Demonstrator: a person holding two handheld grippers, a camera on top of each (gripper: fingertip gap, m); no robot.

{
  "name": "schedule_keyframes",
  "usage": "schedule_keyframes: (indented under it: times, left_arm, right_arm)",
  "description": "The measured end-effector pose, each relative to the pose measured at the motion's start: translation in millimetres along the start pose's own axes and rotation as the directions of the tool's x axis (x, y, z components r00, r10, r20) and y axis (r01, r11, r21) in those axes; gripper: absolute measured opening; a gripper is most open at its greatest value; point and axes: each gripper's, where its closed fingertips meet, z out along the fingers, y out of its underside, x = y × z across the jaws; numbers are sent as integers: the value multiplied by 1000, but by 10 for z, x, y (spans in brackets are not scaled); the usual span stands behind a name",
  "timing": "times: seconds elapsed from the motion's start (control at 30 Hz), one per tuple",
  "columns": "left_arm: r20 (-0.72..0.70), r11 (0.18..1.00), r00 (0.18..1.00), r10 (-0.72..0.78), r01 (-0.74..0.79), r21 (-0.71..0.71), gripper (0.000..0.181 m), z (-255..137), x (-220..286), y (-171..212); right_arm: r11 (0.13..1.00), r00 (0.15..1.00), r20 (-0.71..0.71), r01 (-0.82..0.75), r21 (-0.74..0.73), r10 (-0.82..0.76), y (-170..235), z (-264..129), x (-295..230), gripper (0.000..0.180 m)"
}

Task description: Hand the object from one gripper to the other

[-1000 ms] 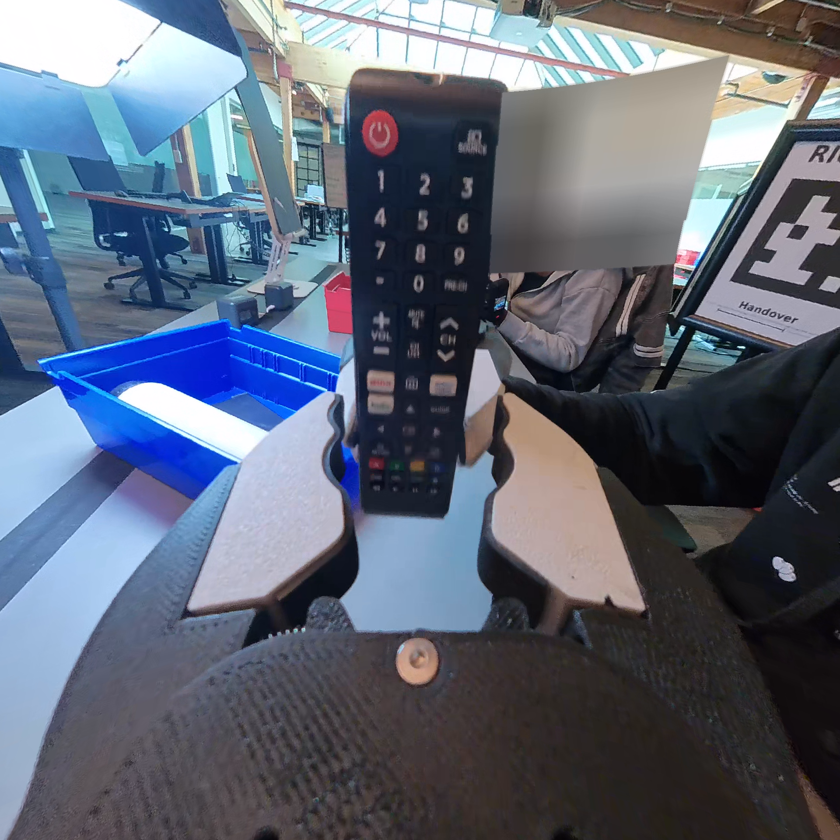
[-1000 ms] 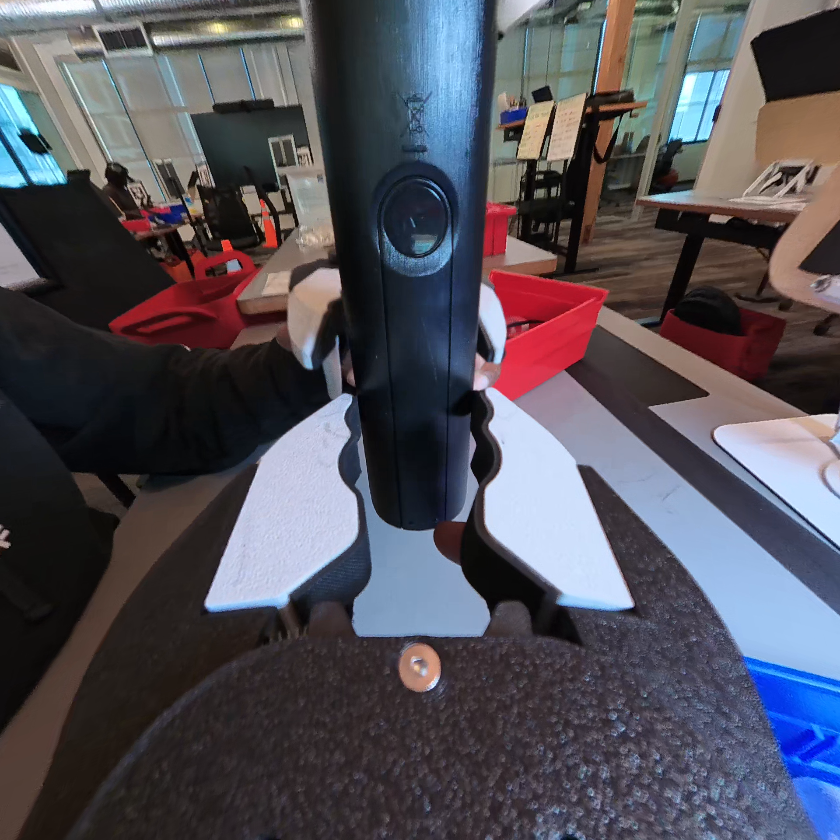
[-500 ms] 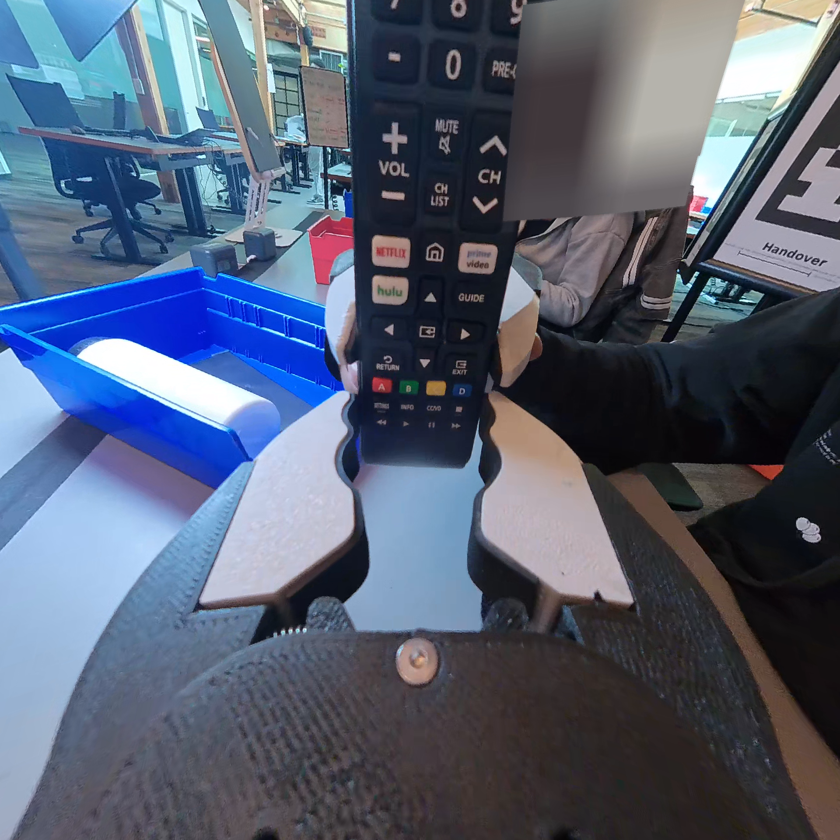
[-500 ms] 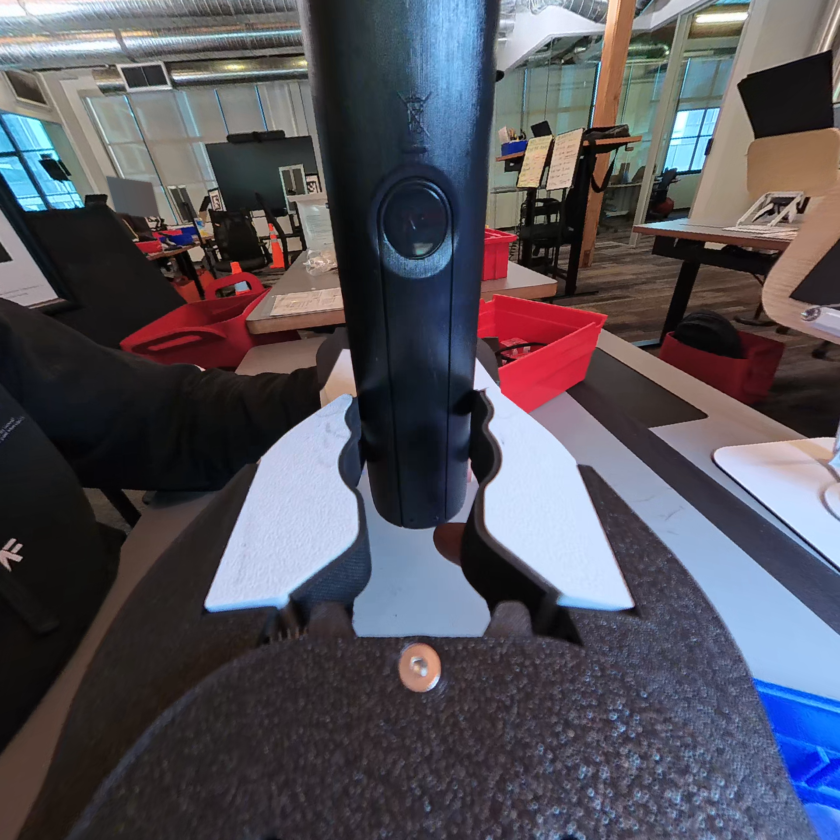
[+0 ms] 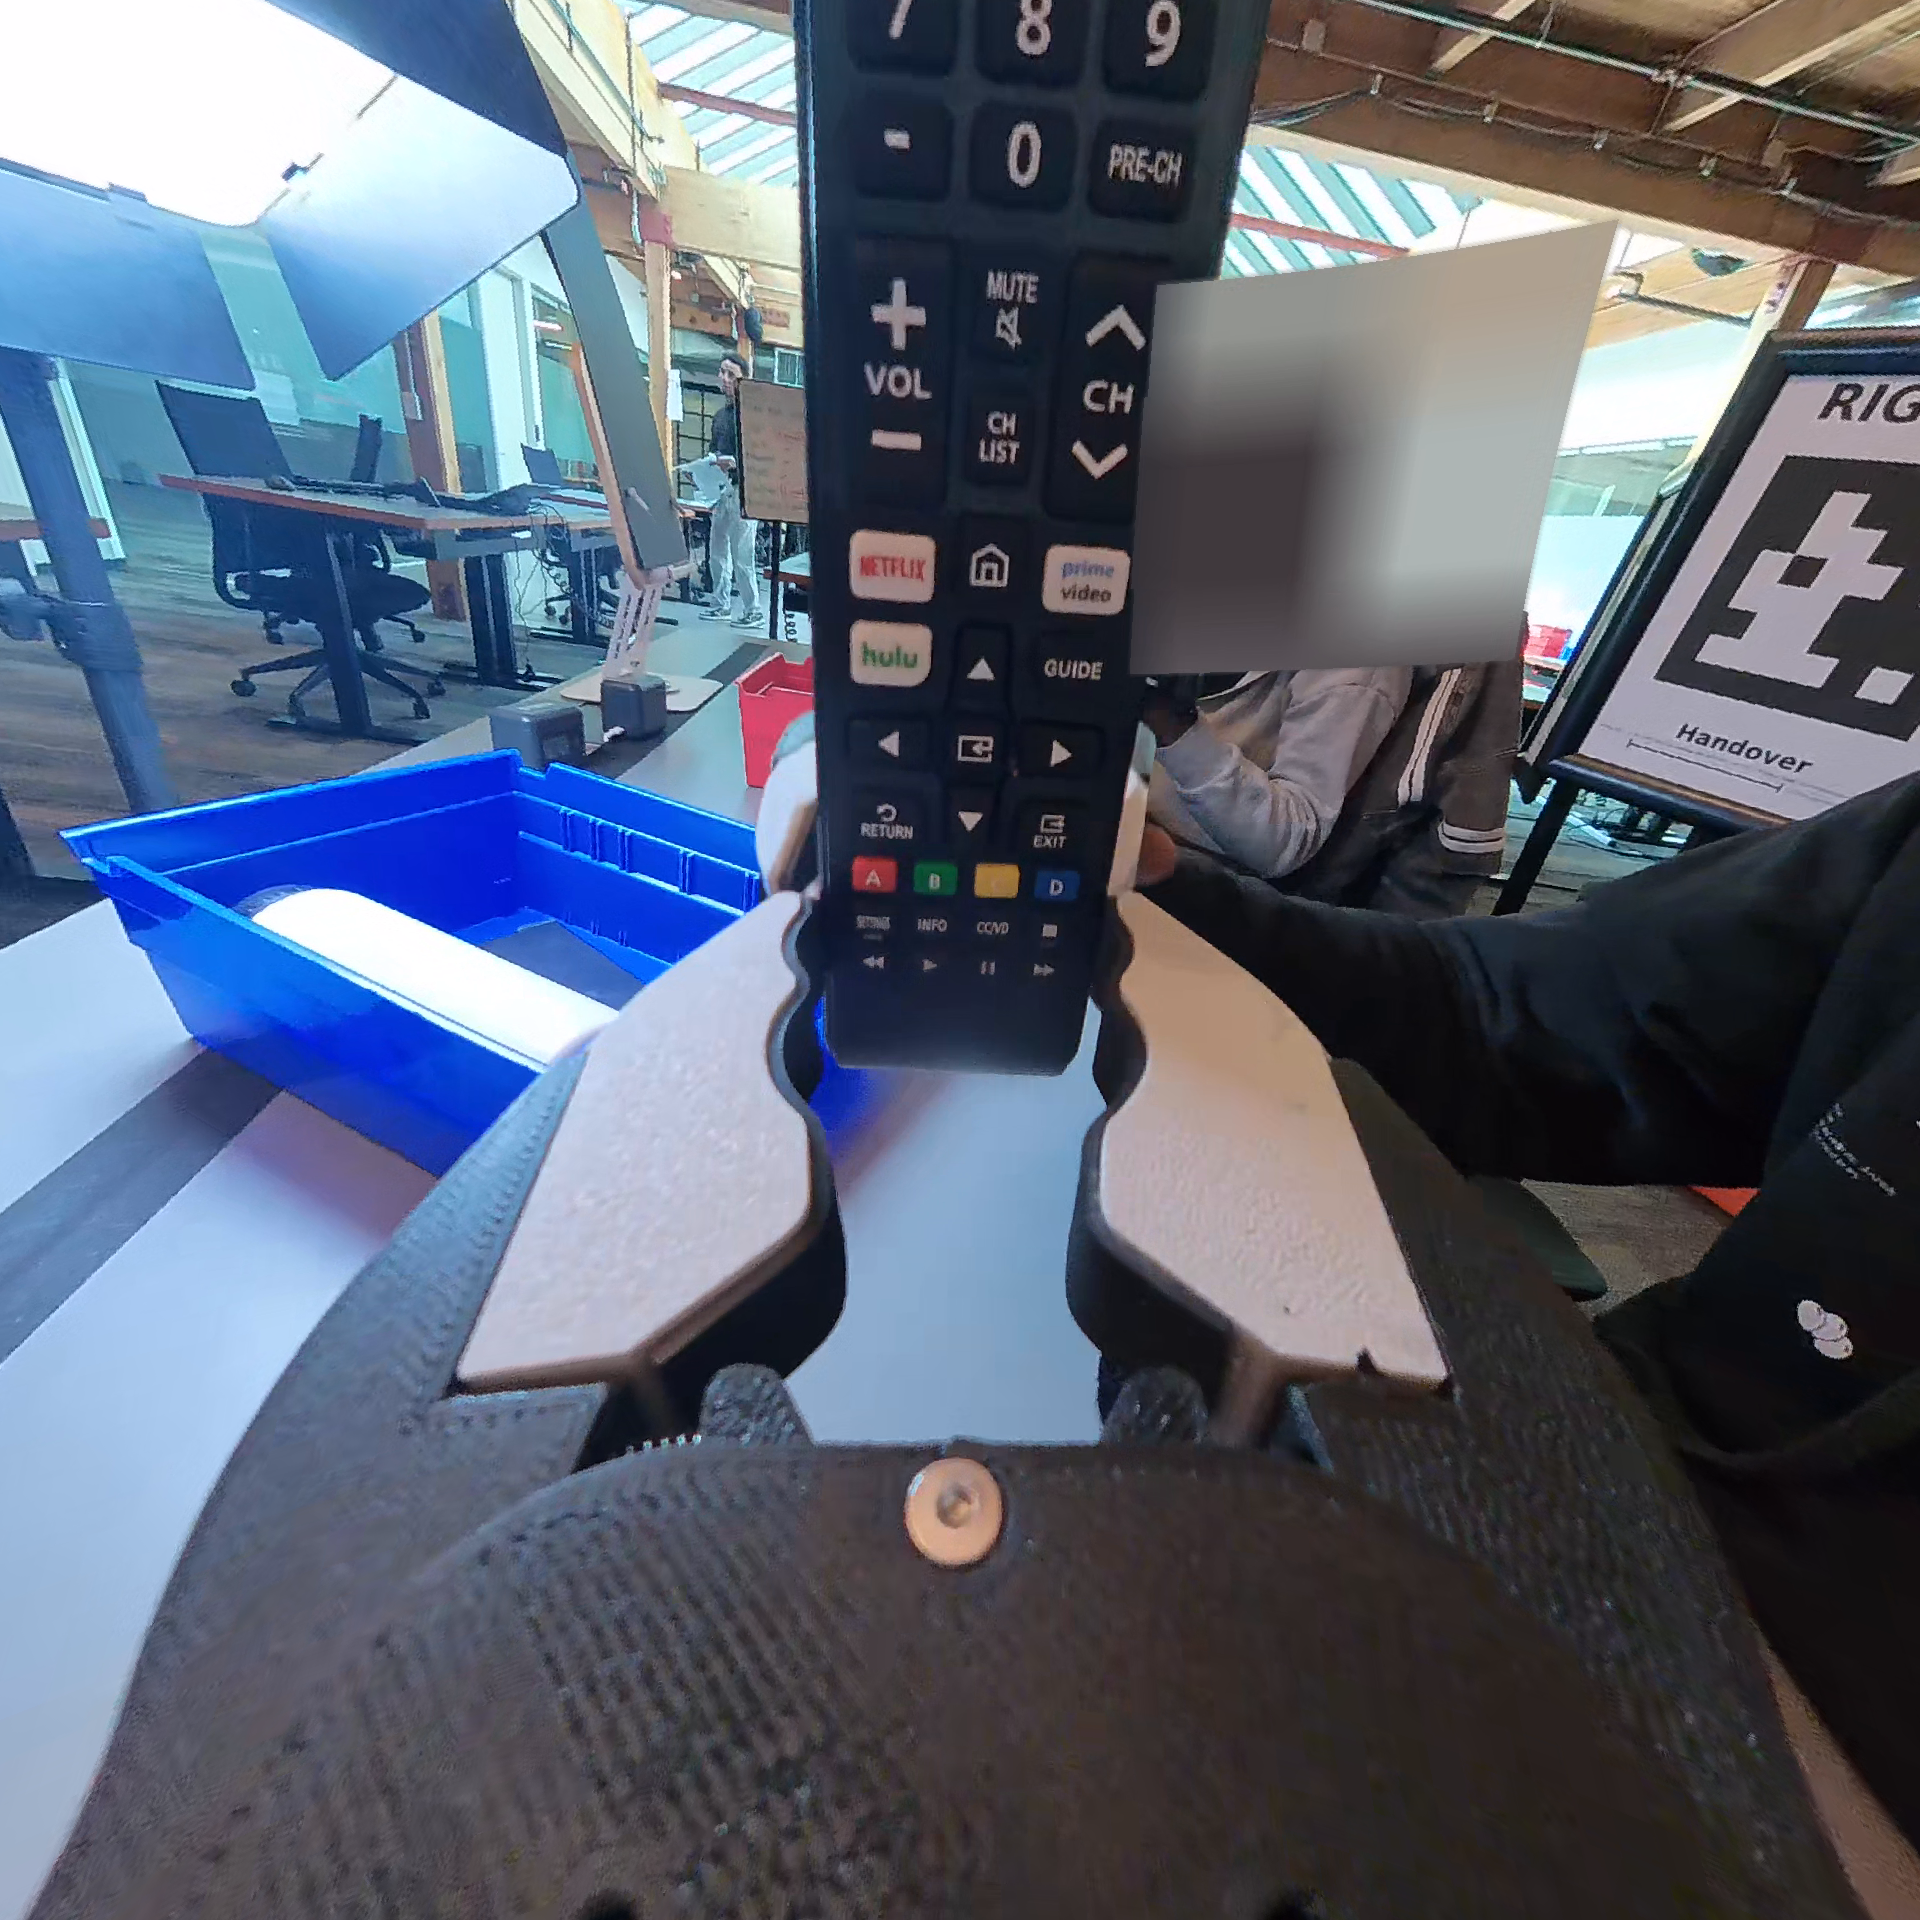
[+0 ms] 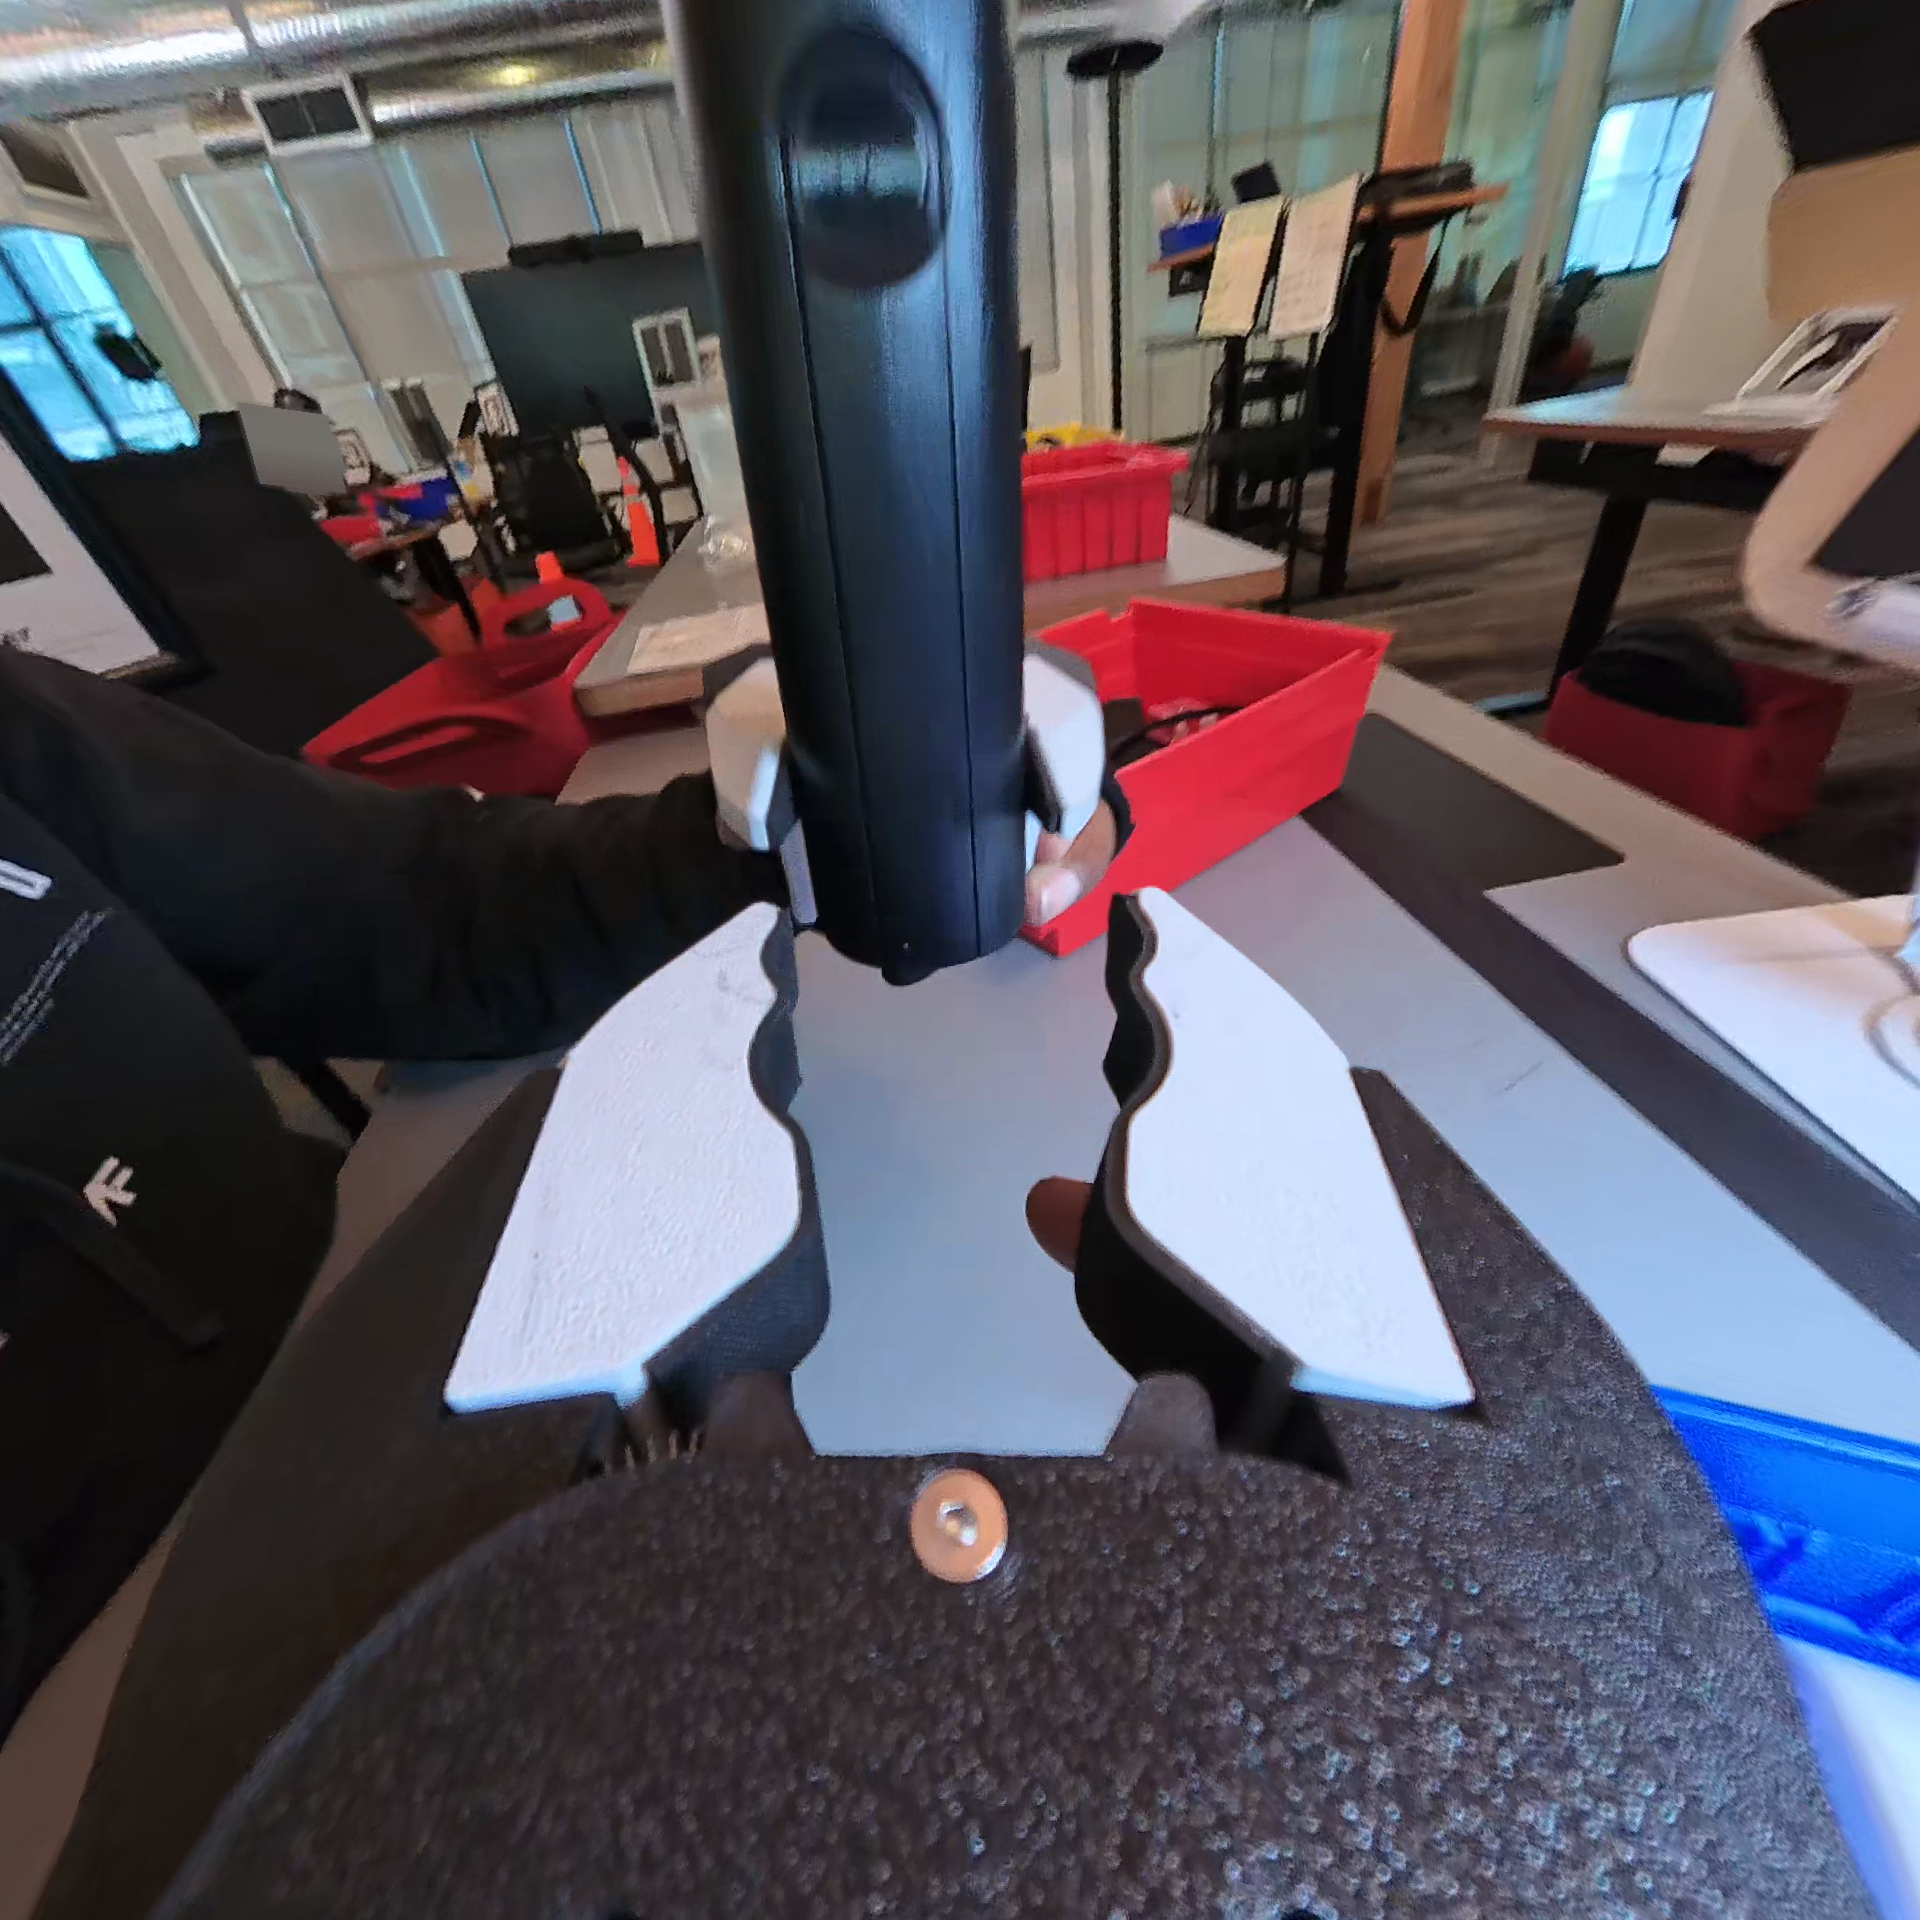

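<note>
Our left gripper [image 5: 951, 935] has its jaws clamped on the bottom end of the remote [image 5: 987, 540], which stands upright above the counter [image 5: 156, 1299]. It looks light, rigid and smooth-backed, so we judge a hold across its narrow sides safest, low near the end. Our right gripper [image 6: 951, 935] has its jaws apart, clear of the remote's tip.

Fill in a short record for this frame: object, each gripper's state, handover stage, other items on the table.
object: black remote, buttons facing the left wrist camera
left gripper: fingers shut on the remote's lower end
right gripper: fingers open, gap visible beside the remote
handover stage: left gripper alone grips it
table: blue bin holding a white roll; red bin
</note>
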Motion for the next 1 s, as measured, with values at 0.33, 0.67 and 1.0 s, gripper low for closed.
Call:
schedule_keyframes:
  times: [0.33,0.67,1.0]
  left_arm:
    - [-16,1000,1000,-10,11,5,51,46,52,-3]
    - [65,998,998,5,-9,58,66,-305,-117,-309]
    - [175,988,980,93,-113,107,63,-711,-139,-714]
  right_arm:
    - [999,999,18,34,-14,-33,119,308,-111,49]
    - [999,998,-40,44,17,-43,2,148,8,49]
    - [999,987,-152,46,-25,-49,32,-20,243,49]
